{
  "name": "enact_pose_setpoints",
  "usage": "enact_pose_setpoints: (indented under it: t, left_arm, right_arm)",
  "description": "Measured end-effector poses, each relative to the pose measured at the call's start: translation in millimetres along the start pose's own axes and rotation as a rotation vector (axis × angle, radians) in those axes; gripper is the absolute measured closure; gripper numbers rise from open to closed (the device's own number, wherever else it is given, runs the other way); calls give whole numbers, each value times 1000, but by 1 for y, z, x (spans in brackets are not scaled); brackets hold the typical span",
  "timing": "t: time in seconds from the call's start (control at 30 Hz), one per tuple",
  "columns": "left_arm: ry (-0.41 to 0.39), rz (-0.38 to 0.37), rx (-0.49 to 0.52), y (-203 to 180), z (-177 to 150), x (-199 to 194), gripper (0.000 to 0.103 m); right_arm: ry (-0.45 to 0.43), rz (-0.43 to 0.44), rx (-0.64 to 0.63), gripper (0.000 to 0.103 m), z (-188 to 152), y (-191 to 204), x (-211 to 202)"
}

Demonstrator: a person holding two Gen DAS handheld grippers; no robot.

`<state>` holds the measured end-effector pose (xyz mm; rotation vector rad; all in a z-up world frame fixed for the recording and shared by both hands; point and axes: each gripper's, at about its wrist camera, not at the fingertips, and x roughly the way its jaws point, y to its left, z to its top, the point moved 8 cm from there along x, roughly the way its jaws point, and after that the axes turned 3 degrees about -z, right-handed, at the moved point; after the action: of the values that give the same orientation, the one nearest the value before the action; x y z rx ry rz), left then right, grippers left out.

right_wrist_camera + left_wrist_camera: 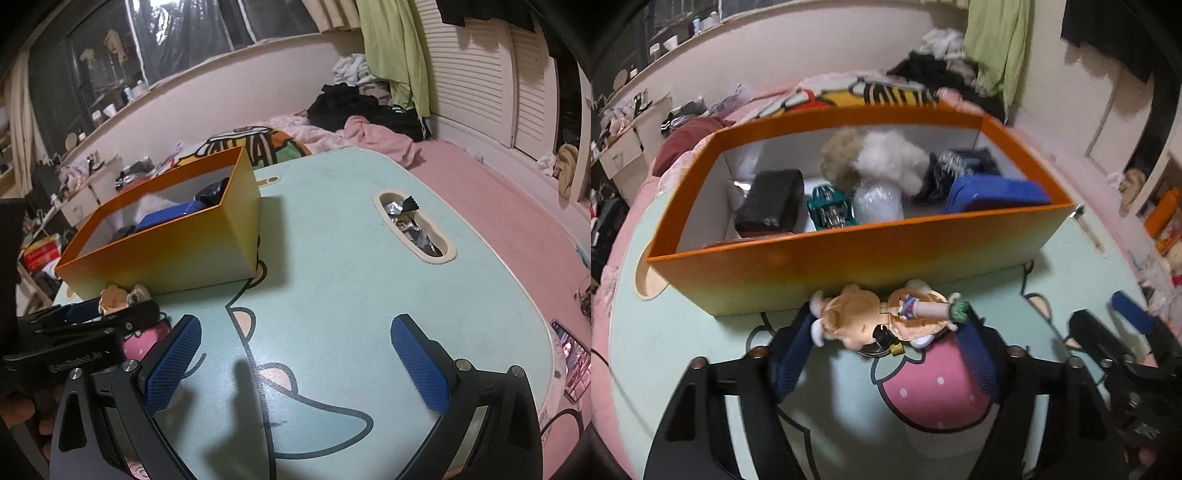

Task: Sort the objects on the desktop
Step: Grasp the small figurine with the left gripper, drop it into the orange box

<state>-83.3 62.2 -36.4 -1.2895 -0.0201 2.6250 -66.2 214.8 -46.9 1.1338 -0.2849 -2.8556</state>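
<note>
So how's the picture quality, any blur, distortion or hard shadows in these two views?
Left wrist view: fisheye bends the orange cardboard box; the fluffy white toy inside is blurred. Right wrist view: sharper, with the same curving, and a dark shadow falls across the pale green cartoon-print table between the tool's blue pads.

A dark window runs above a long pale ledge. A green cloth hangs beside white louvred doors. Clothes pile on pink bedding behind the mint surface.
</note>
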Motion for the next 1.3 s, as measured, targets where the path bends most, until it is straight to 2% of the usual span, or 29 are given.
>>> enact_pose_setpoints:
  t: [0.1,0.33,0.5,0.73,0.87,1.03,1.07,1.1,1.13,1.17,1.2,1.3]
  left_arm:
    - [-66,-37,-11,2,2,-19,70]
    - [-96,-107,53,-5,-19,-36,70]
    - [-158,-154,91,-9,-25,-60,70]
    - [-206,-176,131,-15,-24,-80,70]
    - [-253,-177,127,-18,-2,-91,70]
    - [-346,-138,36,0,60,-97,69]
    - [-350,-122,9,8,73,-90,68]
    - [-335,-105,-9,16,79,-81,53]
    - [-296,-64,-39,28,83,-69,31]
    - [-243,10,-104,46,82,-55,26]
    - [-239,29,-137,53,80,-51,26]
    - [-263,16,-204,75,60,-43,25]
  right_arm:
    - [3,3,1,0,-1,-1,0]
    - [5,4,2,0,-4,0,-2]
    - [5,4,2,0,-4,0,-2]
    - [6,4,2,0,-4,1,-2]
    - [9,6,3,0,-4,1,-1]
    - [10,10,1,0,-6,2,-1]
    - [10,12,1,0,-6,2,-1]
    - [10,13,1,0,-6,2,-1]
    - [9,15,1,0,-6,2,-1]
    - [9,16,1,0,-6,2,-1]
    - [8,18,1,0,-6,1,-2]
    - [7,22,-3,0,-6,3,-2]
